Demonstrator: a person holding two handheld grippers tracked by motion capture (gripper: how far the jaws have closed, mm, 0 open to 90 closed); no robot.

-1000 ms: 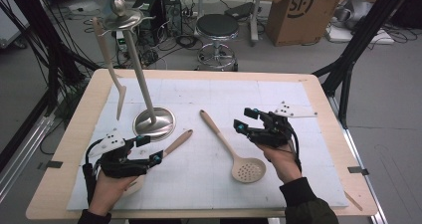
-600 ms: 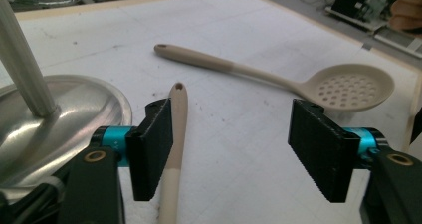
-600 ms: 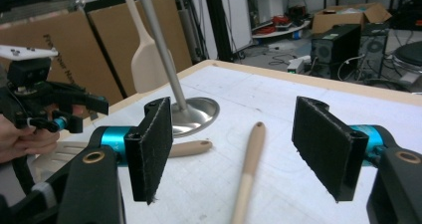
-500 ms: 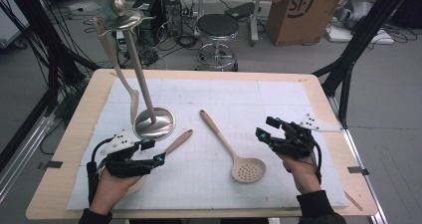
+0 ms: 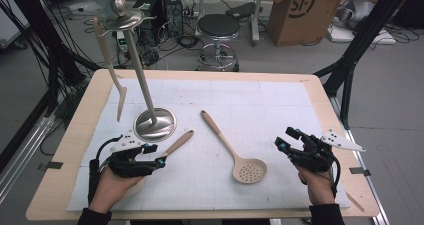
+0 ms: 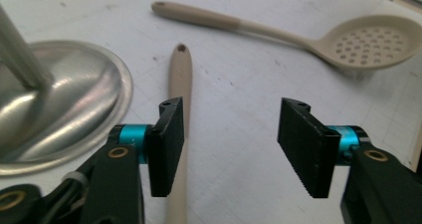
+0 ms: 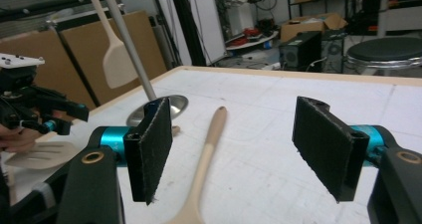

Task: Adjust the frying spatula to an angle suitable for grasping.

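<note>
A beige utensil lies on the white mat, its handle [image 5: 177, 141] [image 6: 180, 72] pointing away from my left gripper [image 5: 156, 154] [image 6: 229, 129]. The handle runs close along one jaw; the other jaw stands well clear of it. These jaws have just been closing, and both pads are not pressing on the handle. The utensil's flat head [image 7: 42, 154] lies by the left hand. A beige skimmer spoon [image 5: 227, 145] [image 6: 298, 32] [image 7: 209, 139] lies mid-mat. My right gripper [image 5: 284, 139] [image 7: 231, 139] is open to the right of it, with nothing between the pads.
A metal utensil stand [image 5: 154, 124] with a tall pole stands on the mat's left half, its round base just beyond the left gripper. A beige spatula [image 5: 112, 75] hangs from its top. The wooden table's edge [image 5: 320, 90] borders the mat.
The right hand has moved right and toward the near edge, away from the skimmer spoon. The left jaws have narrowed around the utensil's handle. The hanging spatula has swung a little.
</note>
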